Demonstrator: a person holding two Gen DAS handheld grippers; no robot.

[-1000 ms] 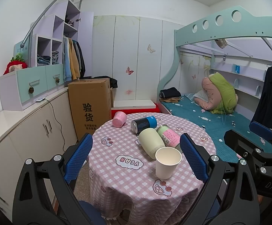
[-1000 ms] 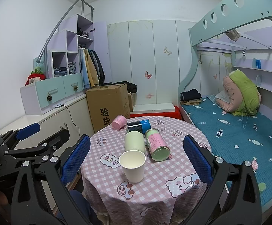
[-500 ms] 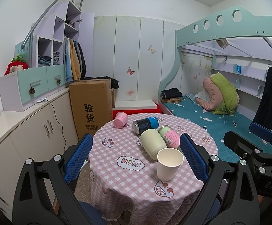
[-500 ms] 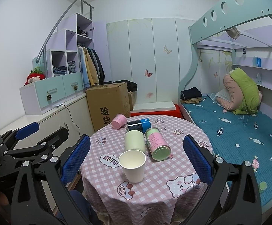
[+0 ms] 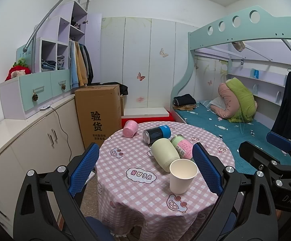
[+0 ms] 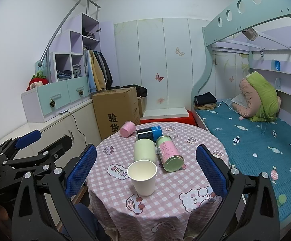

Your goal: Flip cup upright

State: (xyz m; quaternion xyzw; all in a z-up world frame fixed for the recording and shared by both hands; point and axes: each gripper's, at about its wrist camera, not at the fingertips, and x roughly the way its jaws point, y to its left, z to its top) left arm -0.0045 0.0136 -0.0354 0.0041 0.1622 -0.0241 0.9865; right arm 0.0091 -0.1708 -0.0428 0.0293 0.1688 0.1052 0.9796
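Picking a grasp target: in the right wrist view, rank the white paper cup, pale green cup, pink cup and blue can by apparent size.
1. white paper cup, though nearest the camera
2. pale green cup
3. blue can
4. pink cup, farthest away

The last two look close.

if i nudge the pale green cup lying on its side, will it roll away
Probably some: the pale green cup lies on its round side. It looks tapered, so it would likely curve. The white paper cup close by may stop it.
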